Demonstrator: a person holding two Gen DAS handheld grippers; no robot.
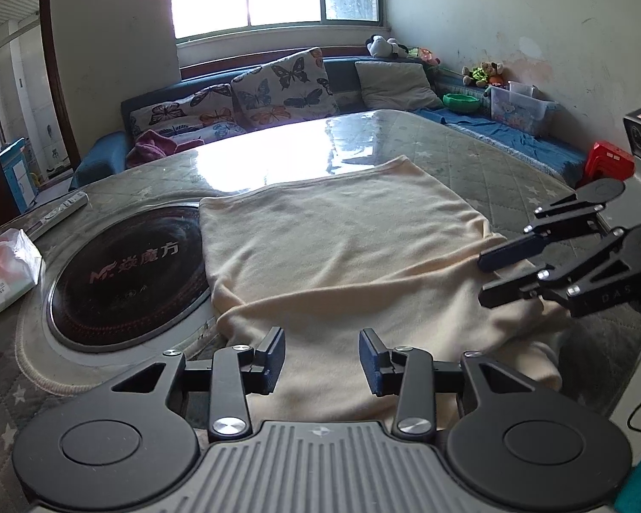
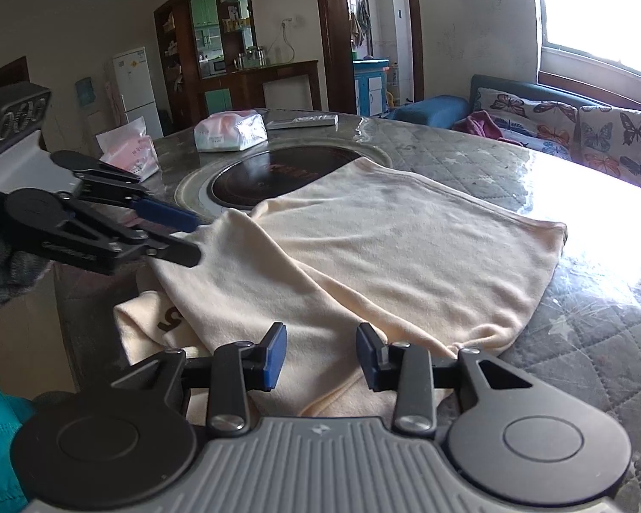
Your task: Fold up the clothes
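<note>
Cream garment lies under both spread claws, left and right

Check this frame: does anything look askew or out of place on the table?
Yes. The cream garment lies partly over the round black cooktop set into the table, and its near end hangs crumpled over the table edge. Both grippers, left and right, are open above it.
</note>
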